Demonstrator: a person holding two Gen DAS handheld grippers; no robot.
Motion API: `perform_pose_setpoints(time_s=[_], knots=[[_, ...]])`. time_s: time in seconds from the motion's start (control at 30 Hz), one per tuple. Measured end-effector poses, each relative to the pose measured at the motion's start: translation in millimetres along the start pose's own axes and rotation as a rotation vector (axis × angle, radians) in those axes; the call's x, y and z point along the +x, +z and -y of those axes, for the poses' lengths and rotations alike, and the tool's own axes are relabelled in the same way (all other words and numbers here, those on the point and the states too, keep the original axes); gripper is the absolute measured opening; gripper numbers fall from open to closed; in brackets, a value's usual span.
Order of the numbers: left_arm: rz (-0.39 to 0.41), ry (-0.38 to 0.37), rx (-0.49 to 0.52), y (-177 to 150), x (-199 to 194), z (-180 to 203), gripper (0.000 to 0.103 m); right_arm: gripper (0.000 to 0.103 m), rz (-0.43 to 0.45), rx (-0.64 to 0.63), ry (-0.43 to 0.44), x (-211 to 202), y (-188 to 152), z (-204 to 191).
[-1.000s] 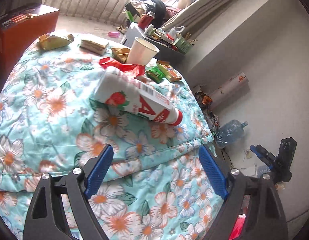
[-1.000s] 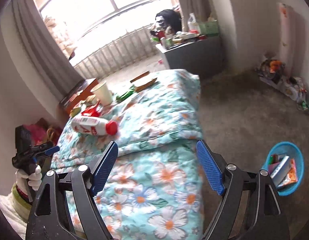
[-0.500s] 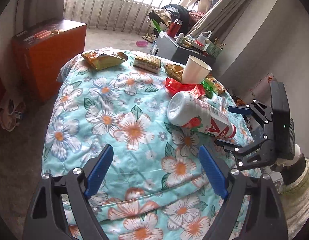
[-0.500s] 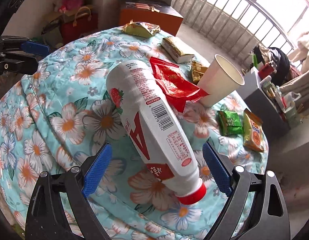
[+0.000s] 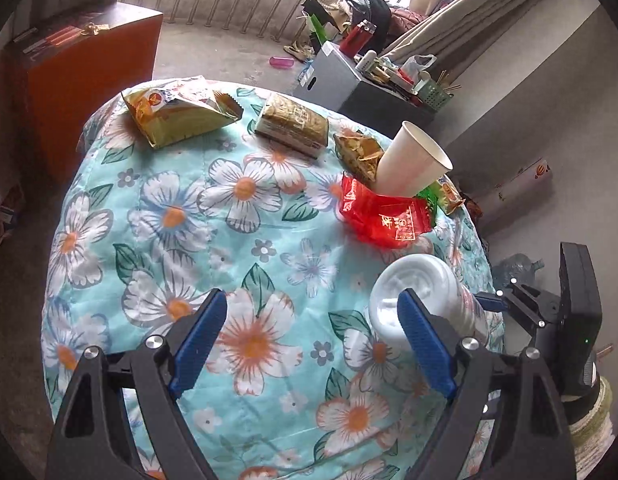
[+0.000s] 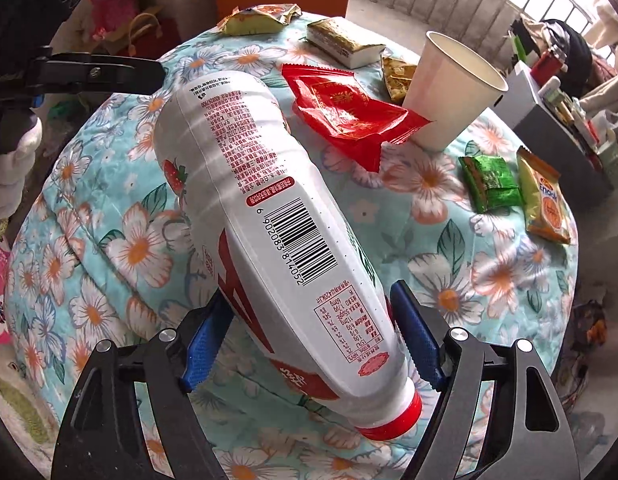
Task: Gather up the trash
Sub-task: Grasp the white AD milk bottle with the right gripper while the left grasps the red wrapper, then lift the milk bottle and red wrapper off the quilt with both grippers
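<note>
A white strawberry-drink bottle (image 6: 269, 200) with a red cap lies on the floral quilt (image 6: 449, 280). My right gripper (image 6: 309, 320) points down over its neck end; the jaws are closing and both blue pads touch its sides. In the left wrist view the bottle's base (image 5: 421, 280) shows behind my right finger. My left gripper (image 5: 313, 344) hangs open over bare quilt (image 5: 189, 240), empty. Other trash lies beyond: a paper cup (image 6: 449, 92), a red wrapper (image 6: 349, 116), a yellow chip bag (image 5: 177, 116), a brown packet (image 5: 293, 124), a green packet (image 6: 489, 184) and an orange one (image 6: 545, 204).
An orange-brown cabinet (image 5: 89, 80) stands past the quilt's far left. A grey box (image 5: 333, 76) and a cluttered low table sit at the far right by the curtain. A water jug (image 5: 517, 264) lies on the floor. A white-gloved hand (image 6: 9, 168) holds the left gripper.
The right gripper swung in from the floor side, came down over the bottle, and its jaws narrowed onto it. The left gripper shifted left, so the bottle now sits by its right finger.
</note>
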State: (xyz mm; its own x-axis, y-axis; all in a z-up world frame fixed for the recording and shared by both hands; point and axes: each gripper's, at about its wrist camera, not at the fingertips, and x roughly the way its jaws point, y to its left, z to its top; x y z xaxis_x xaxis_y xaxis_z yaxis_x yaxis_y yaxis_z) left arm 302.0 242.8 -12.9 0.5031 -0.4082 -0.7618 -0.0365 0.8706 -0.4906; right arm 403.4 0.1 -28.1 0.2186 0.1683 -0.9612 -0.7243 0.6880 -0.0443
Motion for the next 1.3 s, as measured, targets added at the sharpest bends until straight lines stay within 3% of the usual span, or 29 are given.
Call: perform_pose_setpoints(time_s=[0.2, 0.37, 0.47, 0.57, 0.63, 0.73, 0.97, 1.13, 1.23, 1.3], knots=[[-0.115, -0.054, -0.111, 33, 70, 4, 0.079, 0.074, -0.086, 0.237, 0.073, -14, -46, 8], [-0.053, 0.013, -0.107, 56, 91, 16, 0.079, 0.074, -0.085, 0.484, 0.143, -30, -112, 18], [-0.027, 0.078, -0.076, 62, 100, 22, 0.073, 0.074, -0.048, 0.603, 0.141, -39, -152, 16], [0.016, 0.171, 0.031, 58, 102, 34, 0.053, 0.074, 0.004, 0.733, 0.168, -45, -188, 13], [0.043, 0.193, 0.119, 53, 104, 42, 0.028, 0.073, 0.033, 0.815, 0.186, -47, -210, 3], [0.074, 0.197, 0.187, 39, 97, 47, 0.016, 0.070, 0.087, 0.879, 0.173, -48, -232, -8], [0.049, 0.017, 0.312, -23, 37, 69, 0.013, 0.068, 0.161, 1.022, 0.215, -46, -241, 14], [-0.132, -0.143, 0.519, -79, 15, 103, 0.013, 0.067, 0.181, 1.092, 0.291, -46, -261, 16], [-0.301, -0.312, 0.606, -110, 14, 123, 0.014, 0.066, 0.189, 1.128, 0.316, -47, -266, 16], [-0.349, -0.353, 0.638, -126, 17, 131, 0.018, 0.066, 0.196, 1.137, 0.312, -50, -269, 15]])
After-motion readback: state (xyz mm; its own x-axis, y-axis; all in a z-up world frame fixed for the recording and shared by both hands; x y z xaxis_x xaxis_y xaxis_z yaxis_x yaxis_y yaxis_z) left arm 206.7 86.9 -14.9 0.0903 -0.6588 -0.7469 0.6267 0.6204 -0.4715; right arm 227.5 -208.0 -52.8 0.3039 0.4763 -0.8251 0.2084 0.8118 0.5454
